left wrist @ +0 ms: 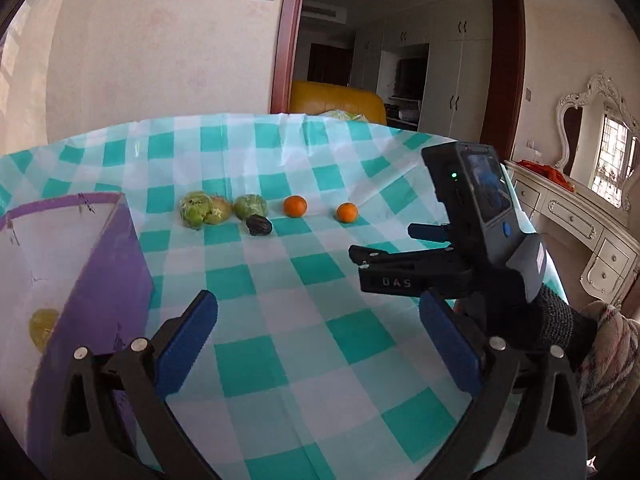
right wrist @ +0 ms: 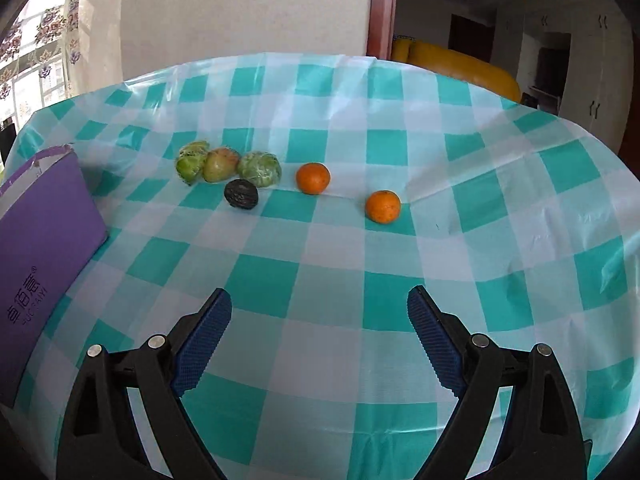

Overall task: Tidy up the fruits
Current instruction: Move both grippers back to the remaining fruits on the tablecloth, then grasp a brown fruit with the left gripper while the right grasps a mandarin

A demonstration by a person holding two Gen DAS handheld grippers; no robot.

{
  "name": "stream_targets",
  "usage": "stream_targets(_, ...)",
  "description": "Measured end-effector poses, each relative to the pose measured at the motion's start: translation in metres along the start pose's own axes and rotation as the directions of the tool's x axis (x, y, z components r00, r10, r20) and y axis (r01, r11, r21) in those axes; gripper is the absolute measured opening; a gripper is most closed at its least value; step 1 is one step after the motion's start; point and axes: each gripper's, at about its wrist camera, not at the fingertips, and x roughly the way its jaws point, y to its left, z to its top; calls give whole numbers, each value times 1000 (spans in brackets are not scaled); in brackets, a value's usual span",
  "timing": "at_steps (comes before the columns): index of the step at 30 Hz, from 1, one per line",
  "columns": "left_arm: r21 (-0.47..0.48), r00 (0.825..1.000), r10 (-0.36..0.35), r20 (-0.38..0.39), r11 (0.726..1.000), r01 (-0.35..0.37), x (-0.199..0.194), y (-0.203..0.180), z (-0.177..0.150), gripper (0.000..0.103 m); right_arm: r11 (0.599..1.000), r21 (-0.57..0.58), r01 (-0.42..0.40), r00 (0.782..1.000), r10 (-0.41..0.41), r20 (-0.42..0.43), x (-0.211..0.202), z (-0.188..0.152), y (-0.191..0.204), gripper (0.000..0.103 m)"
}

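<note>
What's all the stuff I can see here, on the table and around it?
Oranges: 2, orange, right end of the fruit row.
Wrapped green fruits: 3, green, one with a reddish blush, touching in a cluster left of the oranges.
Dark fruit: 1, blackish and wrinkled, just in front of the cluster.
Box: 1, purple with white inside, open top, left side of table.
Yellow fruit: 1, inside the box.
Tablecloth: 1, teal and white check, covering the table.
Left gripper: black with blue pads, open, empty.
Right gripper: same, open, empty.

Checked tablecloth (right wrist: 400,280) under fruits (right wrist: 313,178), purple box (right wrist: 44,240).
</note>
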Motion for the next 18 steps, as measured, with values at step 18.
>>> stream_targets(18, -255, 968, 57, -245, 959, -121, 107, 66, 4, 101, 994, 94, 61, 984, -44, -170, 130, 62, -50, 48)
